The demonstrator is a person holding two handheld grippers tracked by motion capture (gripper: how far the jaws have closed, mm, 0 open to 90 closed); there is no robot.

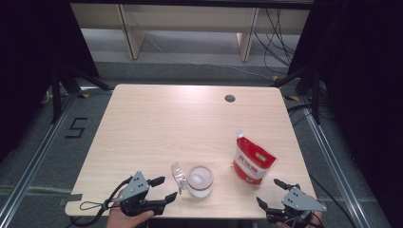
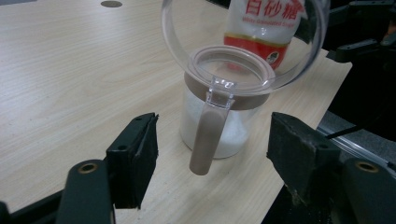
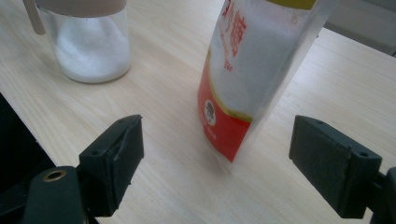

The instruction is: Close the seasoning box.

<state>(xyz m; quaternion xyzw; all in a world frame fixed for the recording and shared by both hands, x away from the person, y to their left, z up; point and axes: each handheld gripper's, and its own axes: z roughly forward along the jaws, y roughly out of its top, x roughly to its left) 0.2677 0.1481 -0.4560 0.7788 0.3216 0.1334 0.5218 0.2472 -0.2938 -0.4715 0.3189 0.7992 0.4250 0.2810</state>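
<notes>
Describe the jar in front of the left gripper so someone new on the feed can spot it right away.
Start at the wooden table and go to its near edge, just left of the middle. The jar stands there, left of the red and white sugar pouch. It is clear, partly filled with white grains, with a brown collar and handle, and its round clear lid is flipped open.

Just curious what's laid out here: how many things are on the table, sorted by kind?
Clear jar of white grains, lid flipped open: 1
Red and white sugar bag: 1
Tongs, one in each hand, left and right: 2
Total: 4
</notes>
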